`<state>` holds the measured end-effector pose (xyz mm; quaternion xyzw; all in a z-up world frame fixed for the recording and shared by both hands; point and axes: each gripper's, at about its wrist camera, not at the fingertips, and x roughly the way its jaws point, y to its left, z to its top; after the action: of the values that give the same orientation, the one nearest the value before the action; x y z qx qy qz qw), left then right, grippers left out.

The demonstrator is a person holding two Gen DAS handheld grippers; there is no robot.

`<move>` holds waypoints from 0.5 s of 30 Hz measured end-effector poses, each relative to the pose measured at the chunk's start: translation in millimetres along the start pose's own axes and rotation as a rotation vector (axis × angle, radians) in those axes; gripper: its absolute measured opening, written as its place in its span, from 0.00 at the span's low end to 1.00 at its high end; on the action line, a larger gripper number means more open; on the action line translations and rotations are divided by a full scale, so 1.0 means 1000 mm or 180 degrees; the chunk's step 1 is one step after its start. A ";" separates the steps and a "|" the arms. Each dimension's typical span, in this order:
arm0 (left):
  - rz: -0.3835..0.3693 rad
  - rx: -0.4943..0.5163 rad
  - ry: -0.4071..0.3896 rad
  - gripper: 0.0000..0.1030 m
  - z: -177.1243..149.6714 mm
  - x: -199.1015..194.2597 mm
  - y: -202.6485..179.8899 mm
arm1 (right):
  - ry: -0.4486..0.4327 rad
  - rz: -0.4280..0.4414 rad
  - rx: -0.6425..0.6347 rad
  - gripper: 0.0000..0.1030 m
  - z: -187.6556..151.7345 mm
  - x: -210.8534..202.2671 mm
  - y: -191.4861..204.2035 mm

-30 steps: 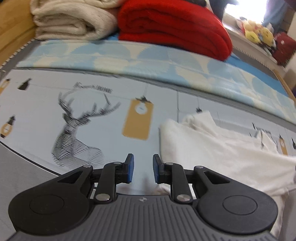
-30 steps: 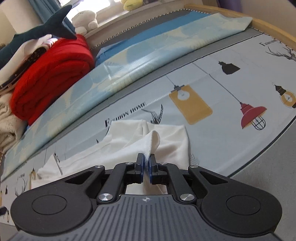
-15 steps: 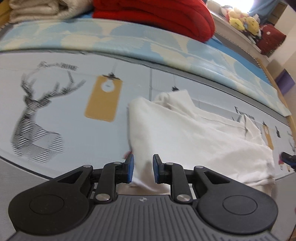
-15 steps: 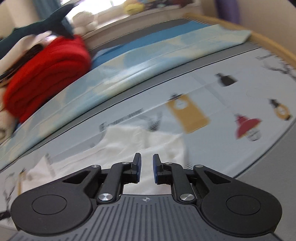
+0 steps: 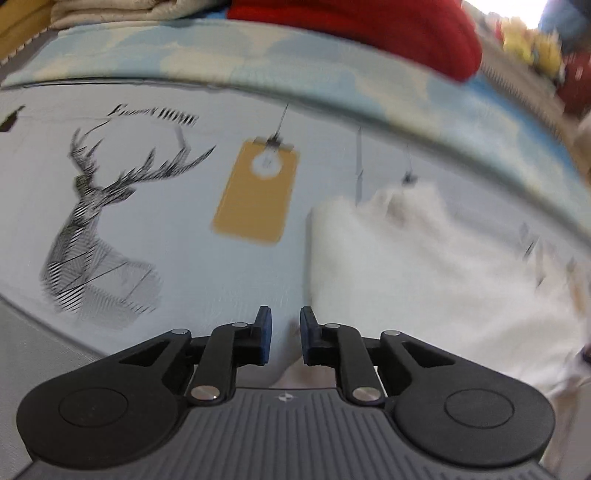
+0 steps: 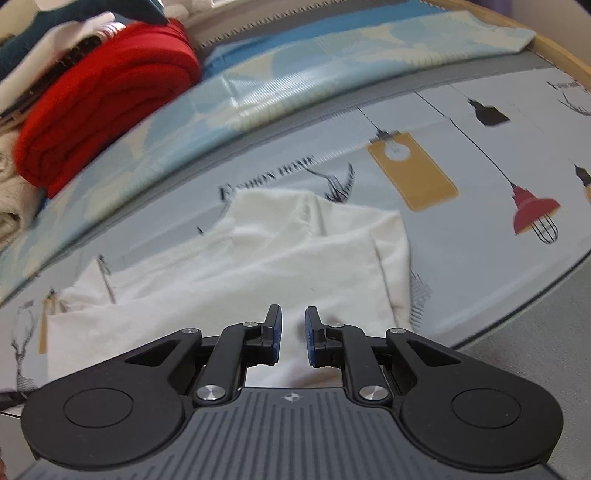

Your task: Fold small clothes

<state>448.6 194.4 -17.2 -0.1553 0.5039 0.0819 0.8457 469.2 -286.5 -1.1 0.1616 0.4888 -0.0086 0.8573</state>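
A small white garment (image 6: 236, 273) lies partly folded on the printed bedsheet (image 6: 461, 258). It also shows in the left wrist view (image 5: 424, 280), blurred, to the right of centre. My right gripper (image 6: 292, 334) is open and empty, low over the garment's near part. My left gripper (image 5: 285, 332) is open and empty, just off the garment's left near corner, over the bedsheet (image 5: 184, 258).
A folded red blanket (image 6: 103, 99) and beige blankets (image 5: 110, 11) are stacked at the back of the bed, behind a light blue patterned cloth (image 6: 295, 85). A wooden bed edge (image 6: 561, 51) runs at the far right. Plush toys (image 5: 532, 48) sit beyond.
My right gripper has opened and let go of the white garment's fold, which now lies flat. My left gripper swung right toward the garment, then back left; it stayed open.
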 end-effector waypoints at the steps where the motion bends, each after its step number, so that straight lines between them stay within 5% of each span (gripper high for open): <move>1: -0.0077 -0.0036 -0.0052 0.19 0.004 0.001 -0.001 | 0.0046 -0.0033 0.0005 0.15 -0.001 0.002 -0.001; 4: -0.0277 -0.0112 -0.0133 0.28 0.013 0.013 -0.003 | 0.0150 -0.0144 -0.0001 0.15 -0.004 0.009 -0.003; 6: -0.0321 -0.0159 -0.0146 0.43 0.018 0.021 -0.005 | 0.0184 -0.0184 0.0008 0.15 -0.005 0.011 -0.005; 10: -0.0334 -0.0078 -0.0182 0.47 0.017 0.038 -0.010 | 0.0186 -0.0200 0.0014 0.15 -0.004 0.011 -0.009; 11: -0.0371 -0.0020 -0.0195 0.41 0.016 0.041 -0.011 | 0.0186 -0.0199 0.0008 0.15 -0.003 0.010 -0.009; 12: -0.0394 0.0090 -0.0211 0.00 0.016 0.043 -0.012 | 0.0181 -0.0192 0.0012 0.15 -0.002 0.010 -0.010; 15: -0.0144 0.0243 -0.0343 0.03 0.021 0.038 -0.008 | 0.0147 -0.0158 0.0041 0.15 0.001 0.009 -0.013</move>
<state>486.5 193.1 -40.1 -0.1296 0.4569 0.0516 0.8785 472.1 -297.5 -11.3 0.1551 0.5123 -0.0292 0.8442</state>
